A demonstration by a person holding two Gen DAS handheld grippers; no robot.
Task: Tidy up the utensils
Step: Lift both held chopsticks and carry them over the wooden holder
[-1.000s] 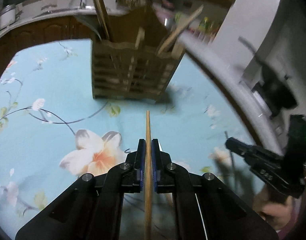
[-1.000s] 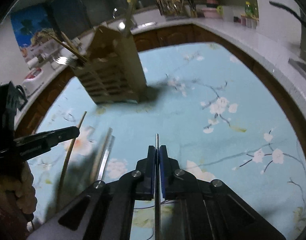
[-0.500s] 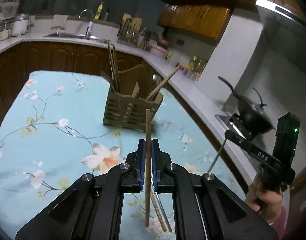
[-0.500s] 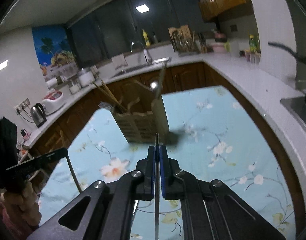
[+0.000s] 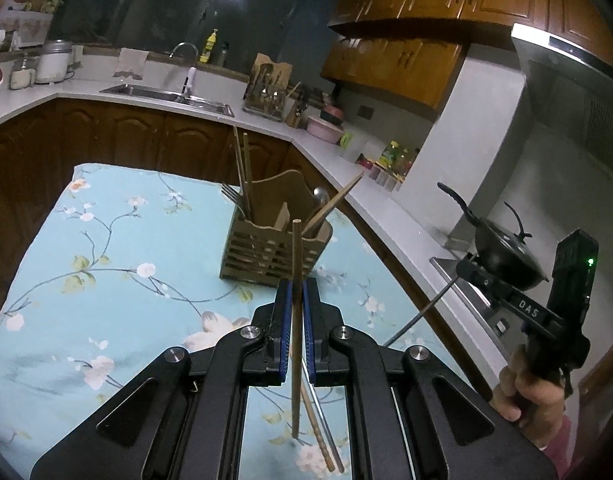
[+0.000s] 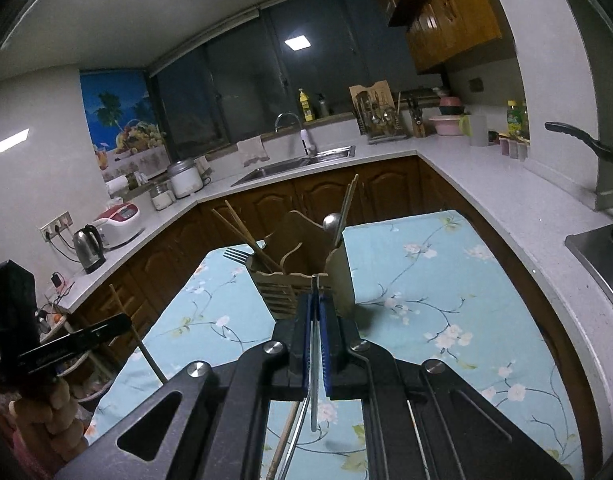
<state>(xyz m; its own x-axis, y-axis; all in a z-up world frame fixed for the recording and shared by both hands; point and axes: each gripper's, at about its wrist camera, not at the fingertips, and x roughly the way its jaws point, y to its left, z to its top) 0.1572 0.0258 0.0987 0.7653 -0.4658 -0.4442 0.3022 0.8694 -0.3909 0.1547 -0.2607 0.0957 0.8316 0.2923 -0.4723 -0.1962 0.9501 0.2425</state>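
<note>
Above the floral cloth [image 5: 106, 280]: left gripper [image 5: 296, 300] clamped on a wooden chopstick [image 5: 295, 320], right gripper [image 6: 315, 312] clamped on a metal chopstick [image 6: 314, 360]. Farther off, on the cloth, the wooden utensil holder [image 5: 266, 252]. Below, another wooden and metal chopstick pair [image 5: 322, 432] lying loose.

Left claw [image 5: 295, 312] clamped tight on a wooden chopstick [image 5: 295, 280] — tip aimed at the slatted wooden utensil holder [image 5: 272, 254] on the floral cloth [image 5: 106, 280]. Off right, the right claw [image 5: 464, 270] pinches a metal chopstick [image 5: 420, 314] — two more chopsticks [image 5: 322, 436] lie below.
</note>
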